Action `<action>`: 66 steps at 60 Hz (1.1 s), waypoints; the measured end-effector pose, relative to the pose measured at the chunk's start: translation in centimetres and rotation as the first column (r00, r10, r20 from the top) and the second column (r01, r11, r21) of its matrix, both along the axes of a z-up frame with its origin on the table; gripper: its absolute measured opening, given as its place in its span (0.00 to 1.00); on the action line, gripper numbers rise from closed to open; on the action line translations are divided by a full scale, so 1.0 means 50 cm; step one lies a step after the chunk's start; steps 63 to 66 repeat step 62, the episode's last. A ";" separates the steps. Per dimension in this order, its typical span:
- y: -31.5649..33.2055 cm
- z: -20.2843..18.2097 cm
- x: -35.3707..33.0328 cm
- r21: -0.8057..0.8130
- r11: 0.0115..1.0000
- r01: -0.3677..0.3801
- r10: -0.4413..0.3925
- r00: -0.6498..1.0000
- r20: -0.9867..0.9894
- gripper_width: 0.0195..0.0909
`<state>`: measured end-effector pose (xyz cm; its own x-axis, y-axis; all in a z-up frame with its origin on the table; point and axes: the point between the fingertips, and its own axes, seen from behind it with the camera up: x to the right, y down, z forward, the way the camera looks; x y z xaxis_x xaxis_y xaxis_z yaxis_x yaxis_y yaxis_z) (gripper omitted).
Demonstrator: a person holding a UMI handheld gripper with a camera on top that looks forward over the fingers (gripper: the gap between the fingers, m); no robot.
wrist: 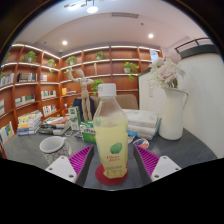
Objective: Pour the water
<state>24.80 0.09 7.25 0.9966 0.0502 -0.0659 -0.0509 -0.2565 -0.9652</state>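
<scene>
A clear plastic bottle (pixel 111 130) with a white cap, a green label and pale yellow-green liquid stands upright on a red coaster (pixel 100 177) on the grey table (pixel 190 150). My gripper (pixel 113 162) is open, and the bottle stands between its two pink pads (pixel 80 158) with a gap on either side. A small clear glass cup (pixel 51 148) sits on the table just left of the left finger.
A tall white vase with pale flowers (pixel 172 108) stands to the right beyond the fingers. White boxes (pixel 141 121) and small items lie behind the bottle. Wooden shelves (pixel 40 80) with books and plants line the far wall.
</scene>
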 end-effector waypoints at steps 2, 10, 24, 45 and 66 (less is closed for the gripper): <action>-0.019 0.003 0.001 -0.003 1.000 0.007 -0.007 1.000 0.000 0.85; -0.106 0.018 -0.009 -0.005 0.999 0.035 -0.035 0.999 0.007 0.85; -0.223 0.049 -0.063 -0.007 1.000 0.023 -0.023 0.998 0.052 0.87; -0.285 0.132 -0.107 0.050 0.999 0.003 -0.005 1.000 0.029 0.88; -0.292 0.193 -0.135 0.109 0.994 -0.004 0.002 1.000 0.019 0.86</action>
